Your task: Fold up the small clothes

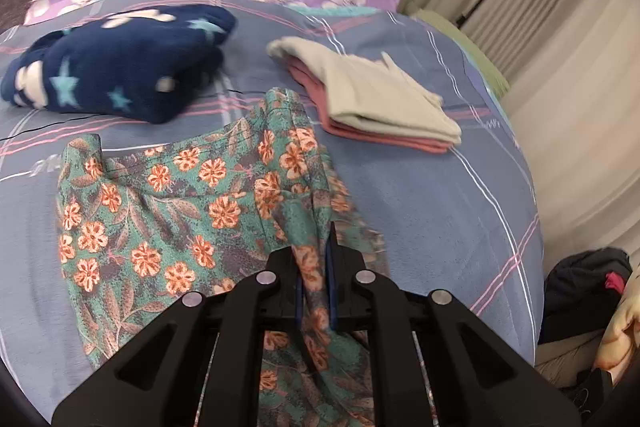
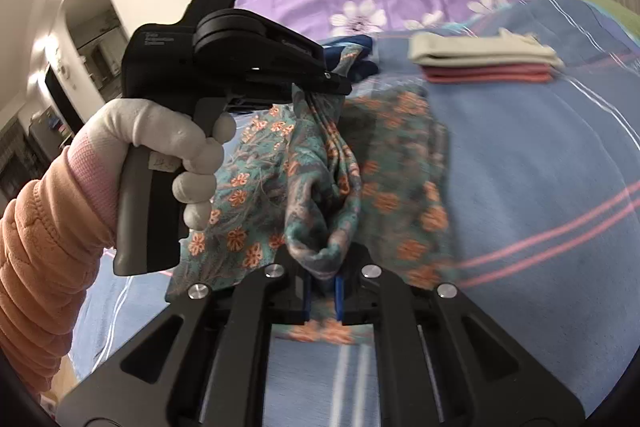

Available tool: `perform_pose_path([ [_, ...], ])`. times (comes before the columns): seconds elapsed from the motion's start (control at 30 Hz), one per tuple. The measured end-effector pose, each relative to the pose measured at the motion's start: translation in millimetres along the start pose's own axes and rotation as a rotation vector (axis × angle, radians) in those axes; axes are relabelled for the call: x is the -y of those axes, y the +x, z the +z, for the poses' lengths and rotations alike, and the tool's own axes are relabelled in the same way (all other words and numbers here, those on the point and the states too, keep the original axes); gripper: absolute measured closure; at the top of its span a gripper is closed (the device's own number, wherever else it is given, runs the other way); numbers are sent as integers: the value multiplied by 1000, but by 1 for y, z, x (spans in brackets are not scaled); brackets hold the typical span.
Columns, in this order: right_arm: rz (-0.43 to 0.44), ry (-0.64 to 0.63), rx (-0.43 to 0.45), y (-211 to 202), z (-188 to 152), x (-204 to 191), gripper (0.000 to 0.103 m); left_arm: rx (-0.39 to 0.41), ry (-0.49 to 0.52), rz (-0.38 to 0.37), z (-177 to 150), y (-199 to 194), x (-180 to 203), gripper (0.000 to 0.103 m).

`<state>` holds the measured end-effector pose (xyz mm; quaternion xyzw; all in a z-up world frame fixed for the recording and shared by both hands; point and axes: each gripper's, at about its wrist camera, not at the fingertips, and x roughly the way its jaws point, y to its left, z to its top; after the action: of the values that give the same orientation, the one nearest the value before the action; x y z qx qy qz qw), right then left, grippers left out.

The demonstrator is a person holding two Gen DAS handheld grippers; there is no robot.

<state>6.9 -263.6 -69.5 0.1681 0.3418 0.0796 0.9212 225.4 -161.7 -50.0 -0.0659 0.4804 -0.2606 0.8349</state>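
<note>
Both the left gripper (image 1: pixel 316 287) and the right gripper (image 2: pixel 322 283) pinch the flowered cloth (image 1: pixel 168 211), half lifted over the bed (image 1: pixel 460 211). The fold seems in progress. Next the held edge should be laid flat on the spread part.

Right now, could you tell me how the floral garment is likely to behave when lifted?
Probably floppy: the floral garment bunches into folds where the left tool and right tool pinch it. Likely light, since thin pinches carry it. It may sag between the grips.
</note>
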Motion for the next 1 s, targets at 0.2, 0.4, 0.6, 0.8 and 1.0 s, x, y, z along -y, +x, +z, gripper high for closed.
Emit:
perform_pose_path([
  [0.2,-21,92,-12,-1,-7,34,95,-49,62,28,0,33,27,95],
  [0.4,-19,123,-39,1,-18,42,95,-80,106,71,-5,54,35,95],
  [0.6,9,158,-57,4,-22,51,95,-74,106,52,-4,48,36,80],
  [0.8,58,199,-71,3,-22,59,95,14,180,28,-13,0,44,63],
  [1.0,91,233,-79,-1,-18,62,95,81,232,34,-62,-66,21,57],
])
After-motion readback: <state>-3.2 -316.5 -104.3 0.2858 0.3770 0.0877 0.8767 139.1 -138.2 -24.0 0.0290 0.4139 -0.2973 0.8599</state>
